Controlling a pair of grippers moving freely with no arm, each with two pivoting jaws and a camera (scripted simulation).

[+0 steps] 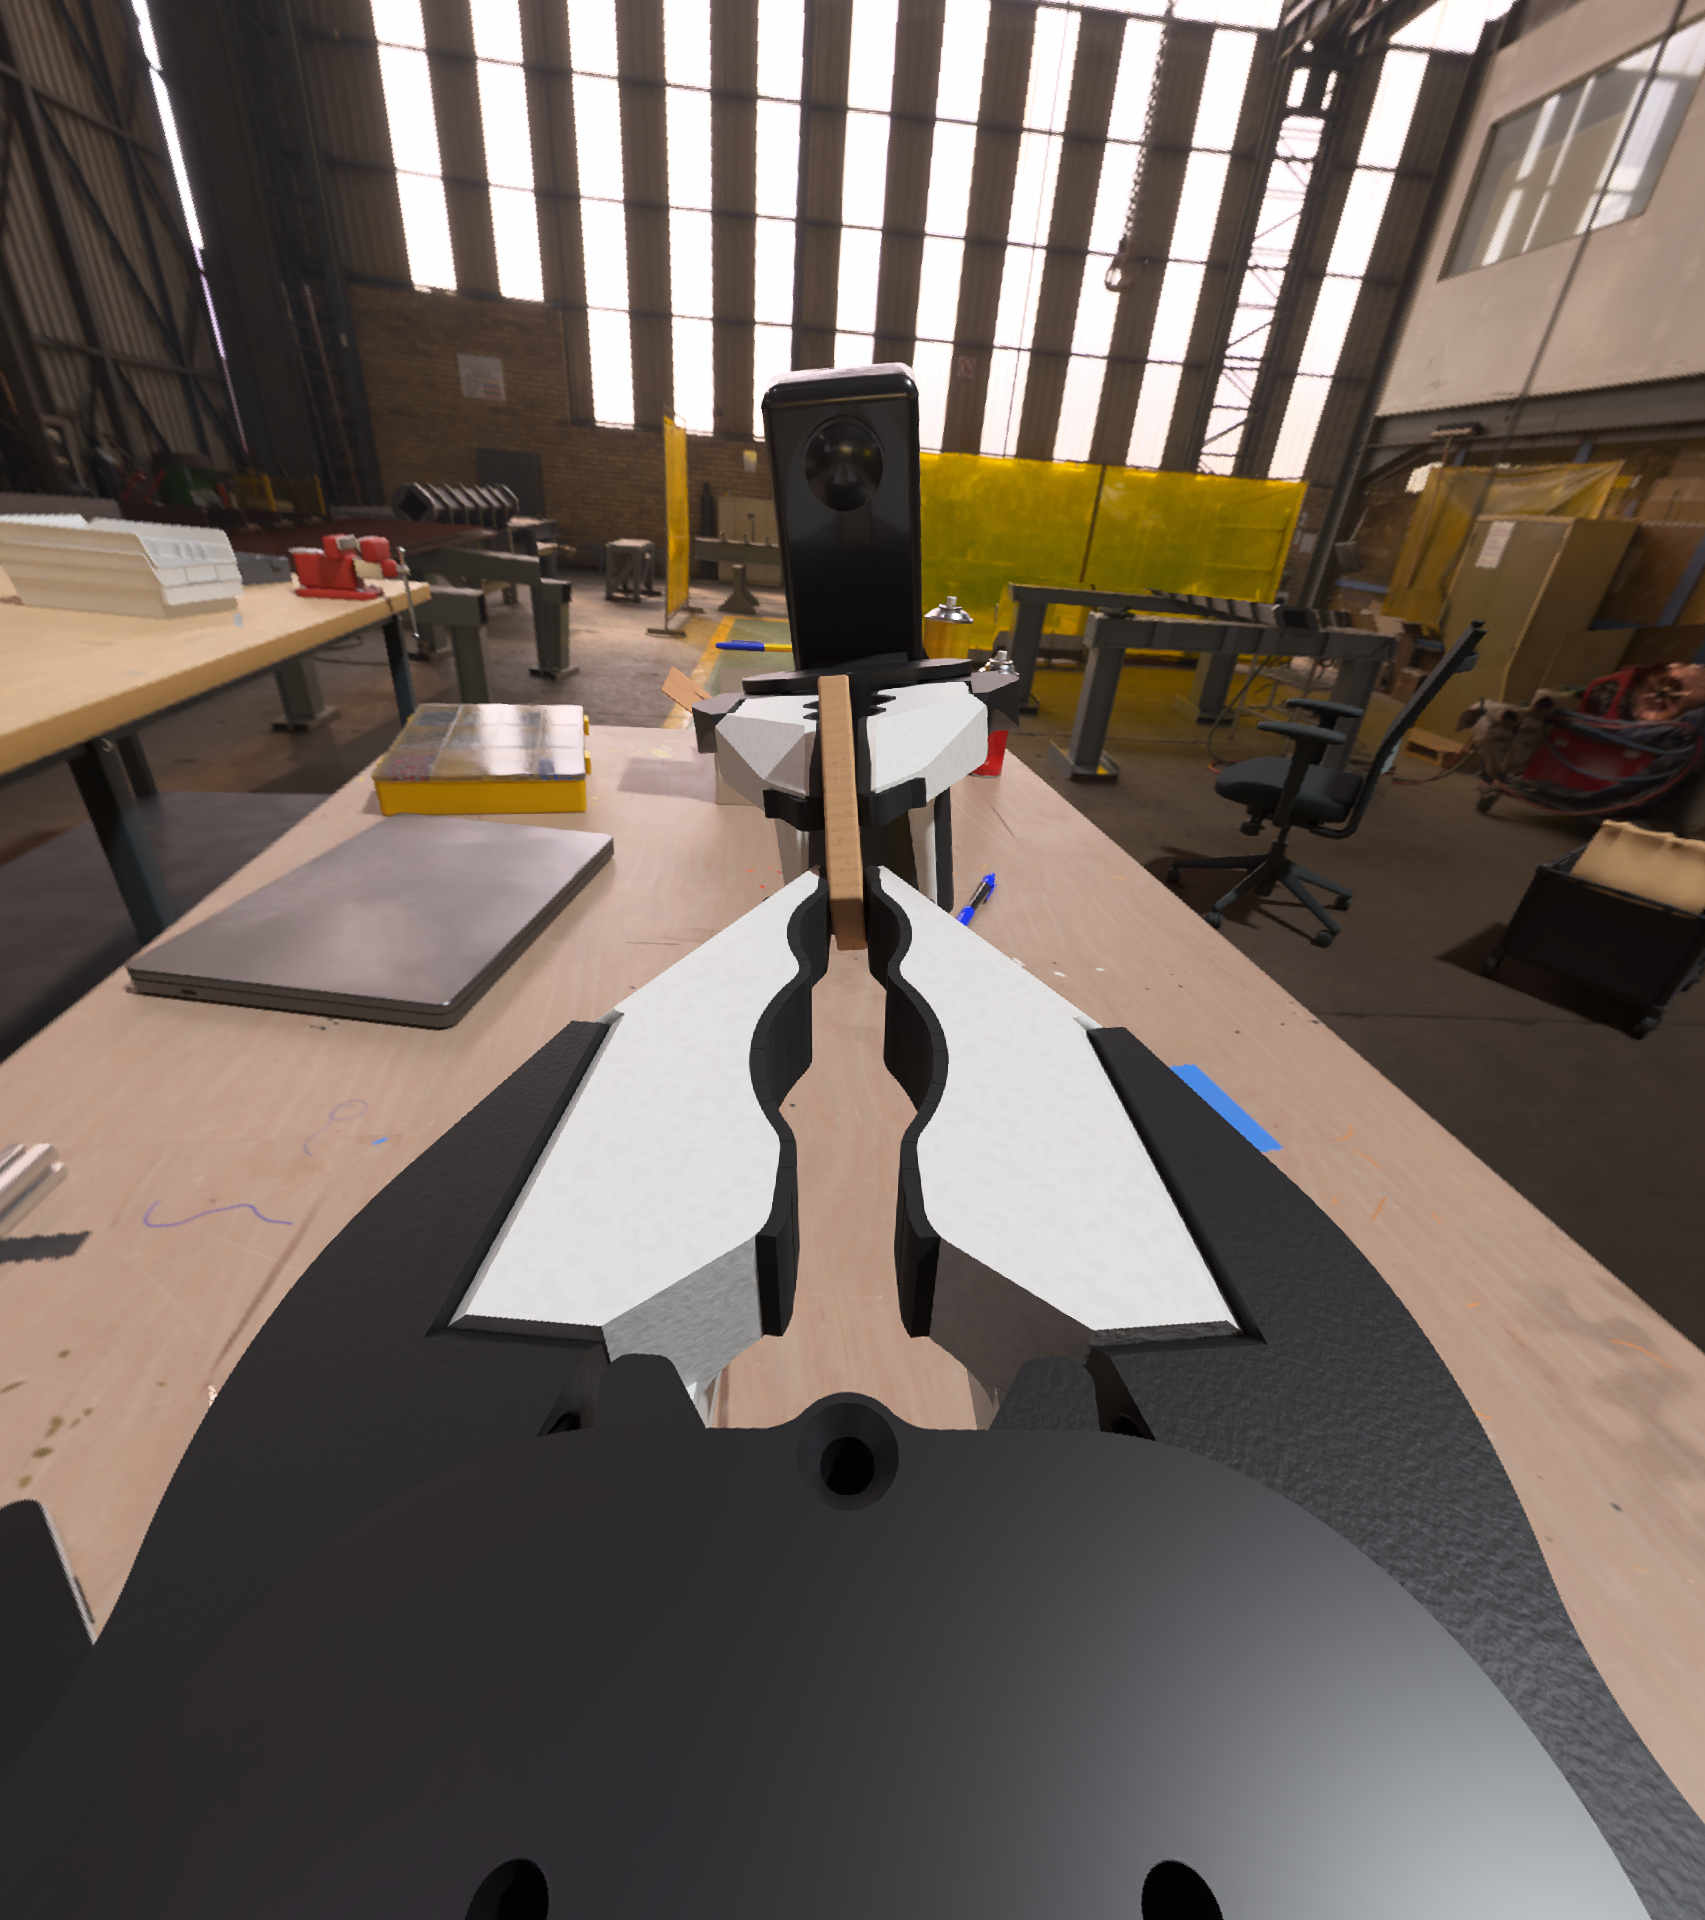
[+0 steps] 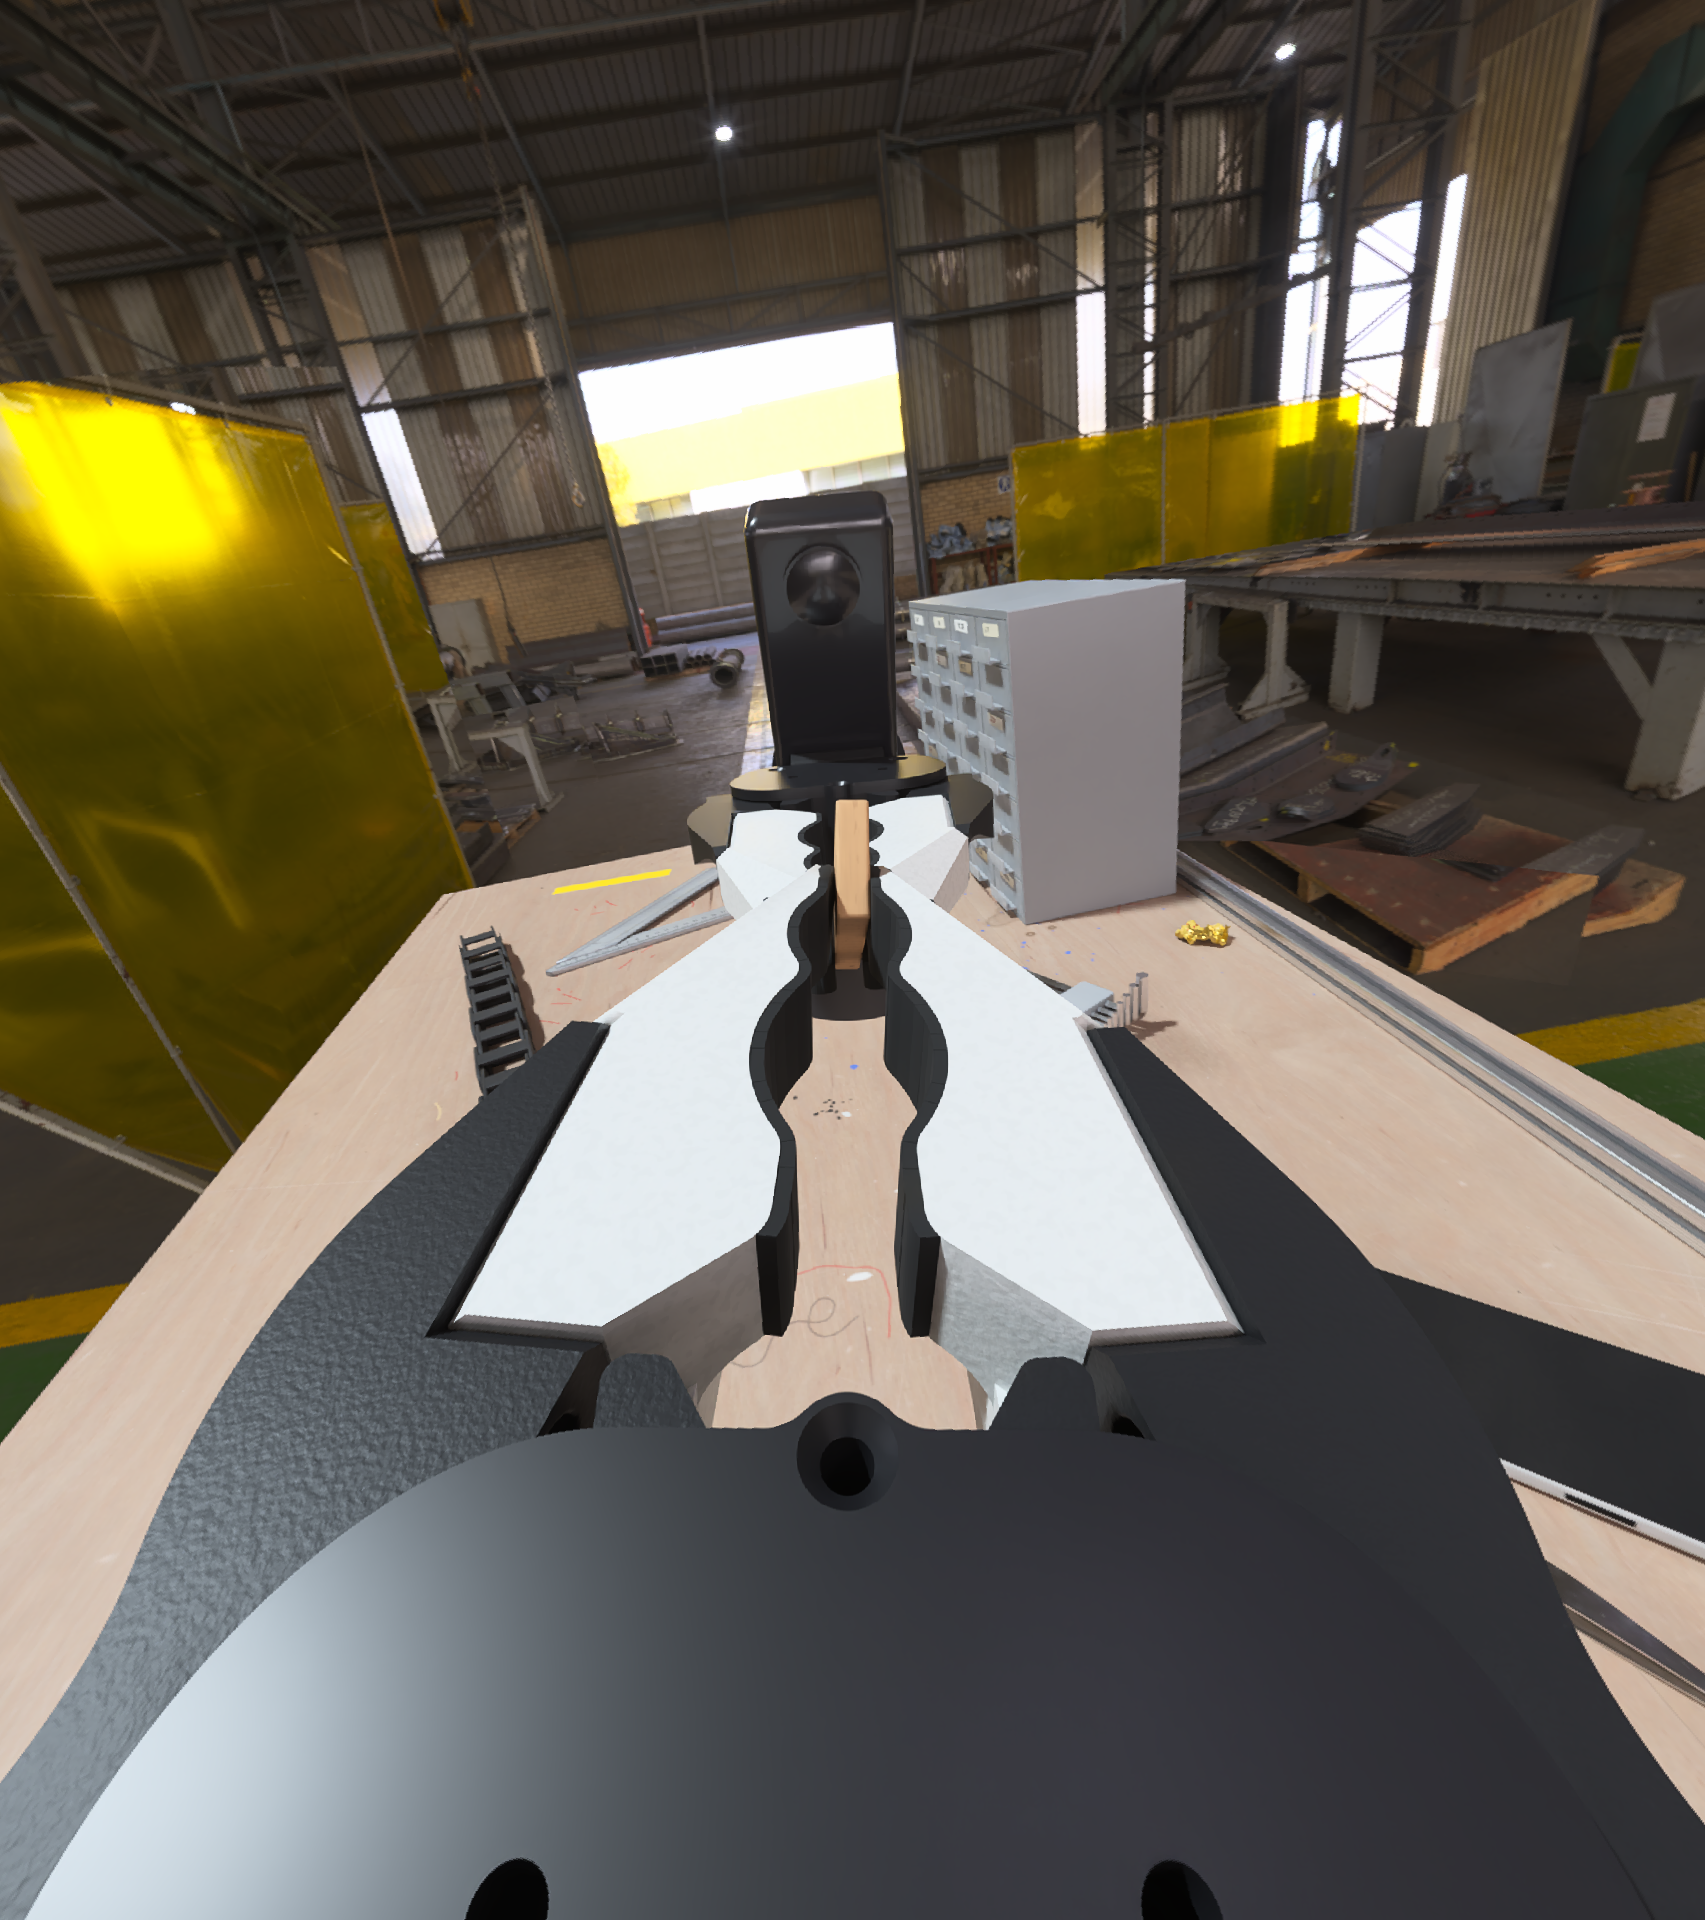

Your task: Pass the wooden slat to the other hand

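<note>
Workshop hall w/ a pale plywood bench point(image 1: 204, 1122). Thin light-brown wooden slat point(image 1: 843, 810) spans betw. both grippers, above the bench. Left gripper point(image 1: 846, 914) and right gripper point(image 2: 848, 935) face each other, level, each pinching one slat end.

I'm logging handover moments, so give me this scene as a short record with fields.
object: wooden slat, held in the air above the table
left tool: shut on the slat's near end
right tool: shut on the other end
tool layout: facing each other, slat spanning between them
handover stage: both grip; neither has let go
</note>
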